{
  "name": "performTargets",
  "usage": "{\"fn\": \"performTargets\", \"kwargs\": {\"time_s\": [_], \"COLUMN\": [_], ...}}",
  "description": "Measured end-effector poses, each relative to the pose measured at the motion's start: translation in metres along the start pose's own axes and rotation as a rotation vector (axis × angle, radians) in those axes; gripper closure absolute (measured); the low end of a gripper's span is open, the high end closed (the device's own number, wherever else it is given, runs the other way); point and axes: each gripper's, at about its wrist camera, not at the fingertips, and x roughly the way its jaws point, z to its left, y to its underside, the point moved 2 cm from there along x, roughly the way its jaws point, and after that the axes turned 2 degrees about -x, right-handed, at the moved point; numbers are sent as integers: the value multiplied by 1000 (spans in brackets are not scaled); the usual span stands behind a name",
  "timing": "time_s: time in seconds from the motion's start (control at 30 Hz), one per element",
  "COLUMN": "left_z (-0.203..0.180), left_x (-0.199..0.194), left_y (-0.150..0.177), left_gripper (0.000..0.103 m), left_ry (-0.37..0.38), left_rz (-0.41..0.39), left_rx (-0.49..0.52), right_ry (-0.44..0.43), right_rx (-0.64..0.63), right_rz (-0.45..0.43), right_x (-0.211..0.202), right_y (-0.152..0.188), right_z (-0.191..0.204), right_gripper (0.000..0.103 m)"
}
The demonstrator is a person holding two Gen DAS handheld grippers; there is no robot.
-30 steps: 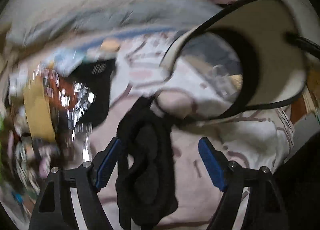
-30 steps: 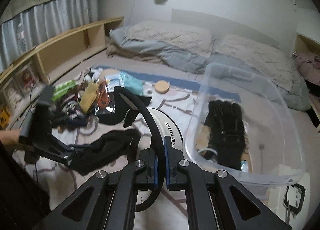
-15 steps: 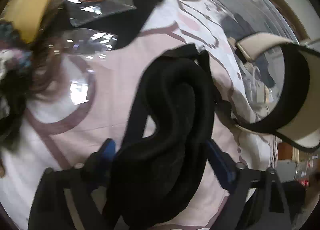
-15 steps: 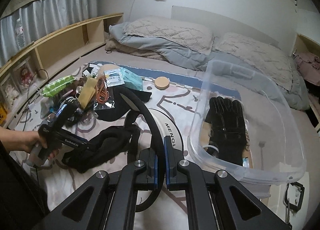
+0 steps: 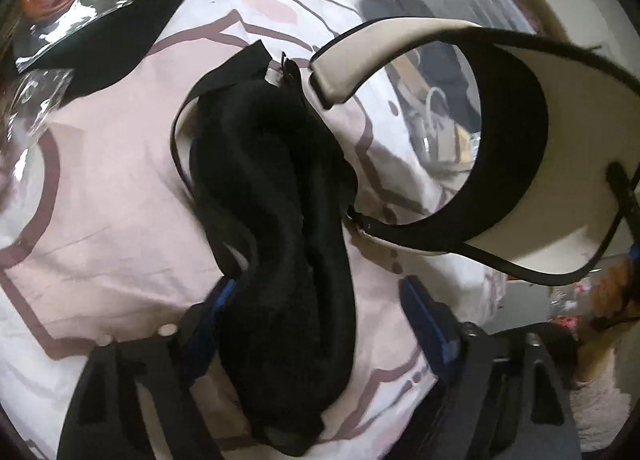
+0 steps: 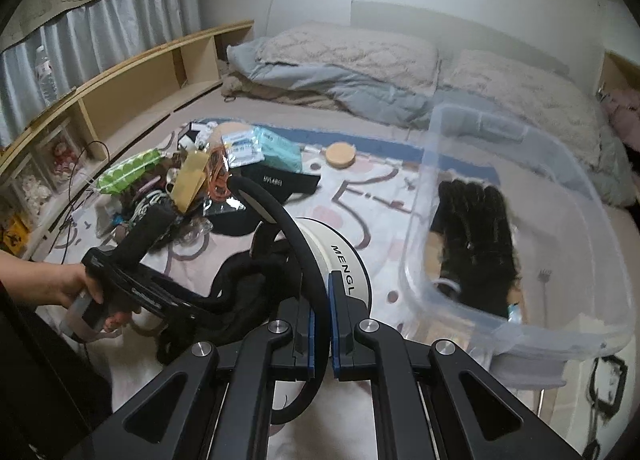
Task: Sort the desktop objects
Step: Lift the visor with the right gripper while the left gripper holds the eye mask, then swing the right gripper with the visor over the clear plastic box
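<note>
Left fingers [image 5: 430,320] spread wide astride black cloth [image 5: 276,220]; right fingers [image 6: 334,324] clamp visor [image 6: 340,256]. Risk, I judge: limp cloth slips, or its strap snags the visor.

So the visor [image 6: 344,256] sits in the middle of the bed [image 6: 360,212], garment [image 6: 248,280] just left of it, bin [image 6: 520,324] to the right with a glove [image 6: 476,236] in it. Clutter pile [image 6: 176,188] is back-left, pillows [image 6: 348,52] behind everything.
</note>
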Motion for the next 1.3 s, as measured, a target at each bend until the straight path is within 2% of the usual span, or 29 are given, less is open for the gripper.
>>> {"fn": "performTargets", "kwargs": {"time_s": [0.13, 0.2, 0.23, 0.4, 0.6, 0.77, 1.03, 1.3], "left_z": [0, -1, -4, -16, -27, -34, -39, -43], "left_x": [11, 15, 16, 7, -17, -47, -95, -122], "left_y": [-4, -7, -9, -10, -8, -6, -7, -7], "left_gripper": [42, 57, 60, 85, 87, 87, 87, 87], "left_ry": [-59, -108, -125, -142, -149, -130, -101, -63], "left_rz": [7, 13, 18, -1, -64, -154, -284, -347], "left_rx": [12, 31, 50, 100, 112, 88, 53, 48], "right_ry": [11, 18, 24, 37, -4, 19, 35, 32], "right_rx": [-15, -28, -34, -1, 99, 119, 165, 242], "right_rz": [21, 30, 35, 39, 32, -37, -223, -455], "right_x": [6, 9, 10, 13, 9, -12, -58, -123], "right_y": [4, 7, 9, 12, 10, 1, -36, -82], "right_z": [4, 6, 7, -7, -26, -28, -29, -46], "right_gripper": [97, 97, 97, 98, 97, 97, 97, 97]}}
